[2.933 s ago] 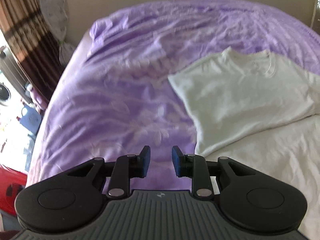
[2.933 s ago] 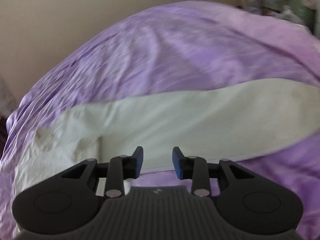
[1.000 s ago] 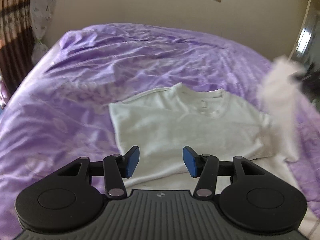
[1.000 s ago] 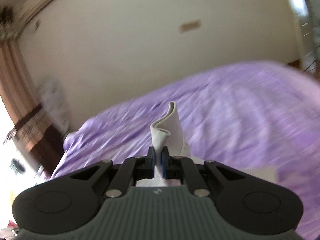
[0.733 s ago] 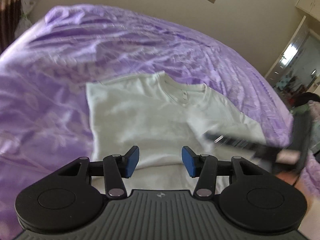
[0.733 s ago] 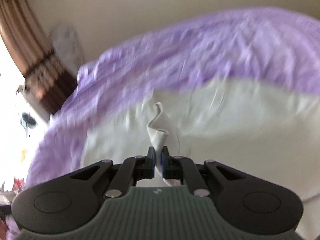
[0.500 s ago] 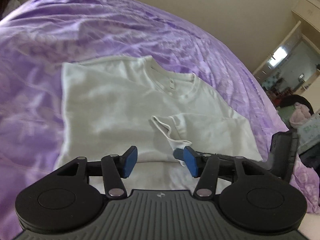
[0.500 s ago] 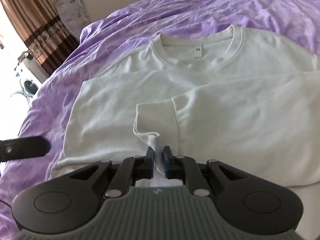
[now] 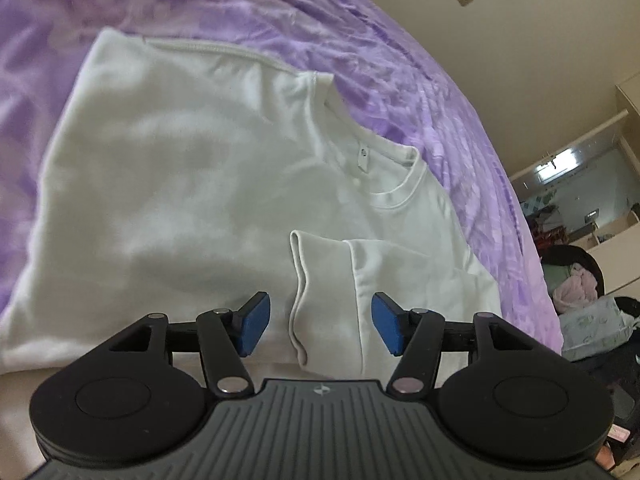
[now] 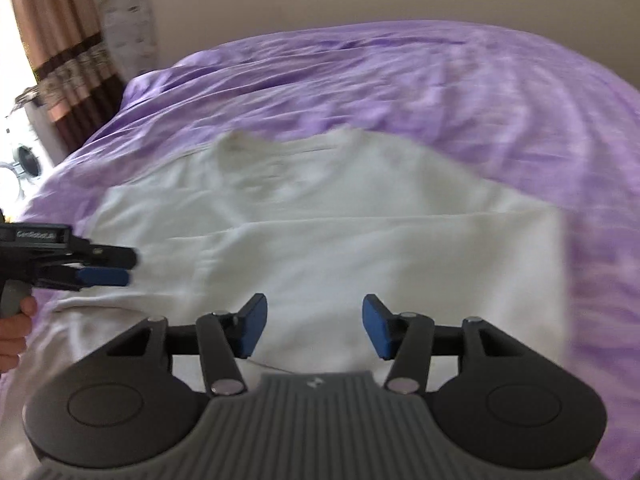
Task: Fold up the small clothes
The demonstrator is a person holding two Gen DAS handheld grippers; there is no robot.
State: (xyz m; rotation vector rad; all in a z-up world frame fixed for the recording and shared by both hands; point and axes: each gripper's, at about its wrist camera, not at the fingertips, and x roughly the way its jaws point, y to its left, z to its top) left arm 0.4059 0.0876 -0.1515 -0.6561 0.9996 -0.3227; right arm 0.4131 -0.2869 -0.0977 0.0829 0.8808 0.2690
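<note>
So, from the left wrist camera we've got the left gripper [image 9: 318, 330] hanging over the near part of a white t-shirt [image 9: 180, 184], jaws spread wide with nothing between them. The blue pads [image 9: 253, 325] are flat, rubbery-looking rectangles on black linkage arms. The shirt is soft knit cotton, lying flat on a purple bedspread [image 9: 400, 64] that's crinkled all over with a faint mottled print. You can see the ribbed round collar [image 9: 396, 196] with a little tag inside it, up toward the far side of the bed. One short sleeve [image 9: 324, 292] is folded in across the chest, its hemmed cuff making a curved edge right between our pads, just below them. Off the bed's right edge there's a pile of clothes [image 9: 588, 304] and a bright doorway, too fuzzy for detail.

Over on the right wrist camera, things are a bit motion-blurred. The right gripper [image 10: 314, 330] is also open wide, empty, over the shirt's near edge. The t-shirt [image 10: 360, 248] shows a straight horizontal fold line across its middle and a squared-off right side near the bed's right edge. The left gripper [image 10: 104, 268] pokes in from the left, seen side-on, over the shirt's left edge, with a bit of hand [image 10: 16, 328] on its grey handle. A brown patterned curtain [image 10: 68, 52] hangs past the bed's far left corner.
</note>
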